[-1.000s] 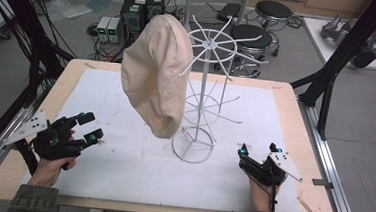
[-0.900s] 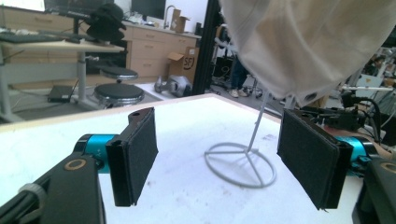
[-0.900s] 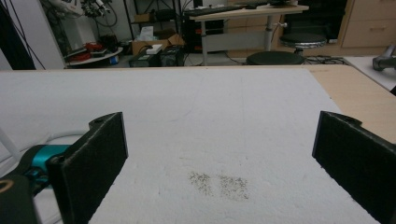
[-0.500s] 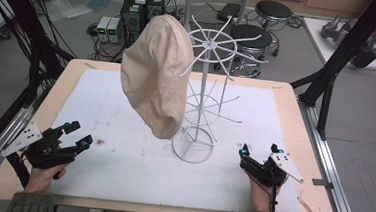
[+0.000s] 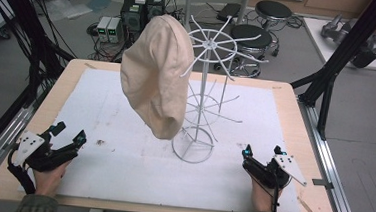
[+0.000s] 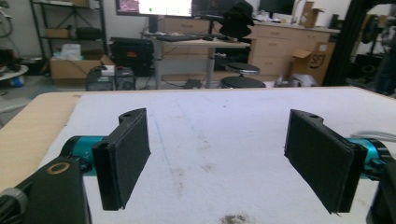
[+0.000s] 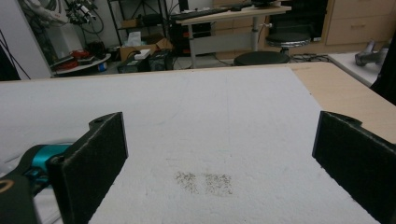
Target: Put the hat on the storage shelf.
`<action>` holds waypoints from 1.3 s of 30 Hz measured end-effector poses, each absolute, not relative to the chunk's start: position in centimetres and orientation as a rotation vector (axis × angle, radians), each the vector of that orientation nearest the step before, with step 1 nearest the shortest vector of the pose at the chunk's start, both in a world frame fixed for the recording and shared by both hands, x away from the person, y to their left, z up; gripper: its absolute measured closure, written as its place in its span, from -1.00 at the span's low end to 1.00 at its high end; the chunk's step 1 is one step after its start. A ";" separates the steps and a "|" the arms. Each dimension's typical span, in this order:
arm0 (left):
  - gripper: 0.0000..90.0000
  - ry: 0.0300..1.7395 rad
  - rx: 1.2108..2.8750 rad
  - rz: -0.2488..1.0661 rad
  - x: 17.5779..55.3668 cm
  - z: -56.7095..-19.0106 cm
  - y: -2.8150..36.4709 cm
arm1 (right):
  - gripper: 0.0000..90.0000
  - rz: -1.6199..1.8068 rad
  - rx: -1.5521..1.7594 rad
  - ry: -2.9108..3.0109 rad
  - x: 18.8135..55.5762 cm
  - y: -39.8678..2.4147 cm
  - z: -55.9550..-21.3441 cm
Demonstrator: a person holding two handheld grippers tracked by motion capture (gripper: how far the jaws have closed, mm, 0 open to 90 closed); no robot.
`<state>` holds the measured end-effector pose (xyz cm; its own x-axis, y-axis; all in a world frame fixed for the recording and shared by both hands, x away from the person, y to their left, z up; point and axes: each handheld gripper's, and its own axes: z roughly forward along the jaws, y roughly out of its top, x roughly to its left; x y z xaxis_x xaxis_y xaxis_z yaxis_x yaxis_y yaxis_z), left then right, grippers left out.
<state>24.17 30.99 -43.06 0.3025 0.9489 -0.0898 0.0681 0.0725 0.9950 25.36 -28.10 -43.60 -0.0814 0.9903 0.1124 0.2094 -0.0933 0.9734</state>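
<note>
Meanwhile, left gripper [image 5: 68, 137] and right gripper [image 5: 262, 153] rest wide apart-jawed, flanking the cap-draped [image 5: 155, 81] wire rack [image 5: 201, 102].

The left gripper [image 6: 217, 163] holds its two black padded jaws wide apart with nothing between them. Beneath and ahead of them lies a white mat [image 6: 224, 126], with a dark smudge [image 6: 233, 218] just below the gap. Bare wooden table [image 6: 32, 126] edges the mat on the left jaw's side
</note>
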 end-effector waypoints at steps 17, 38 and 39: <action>-0.52 1.178 1.122 0.952 23.4 -43.5 33.2 | -0.95 1.252 1.396 1.395 25.6 -28.0 -43.7; -0.48 1.183 1.101 0.936 23.4 -43.6 33.3 | -0.95 1.248 1.405 1.416 25.8 -28.0 -43.8; -0.48 1.184 1.103 0.937 23.4 -43.6 33.4 | -0.95 1.249 1.406 1.415 25.8 -28.0 -43.8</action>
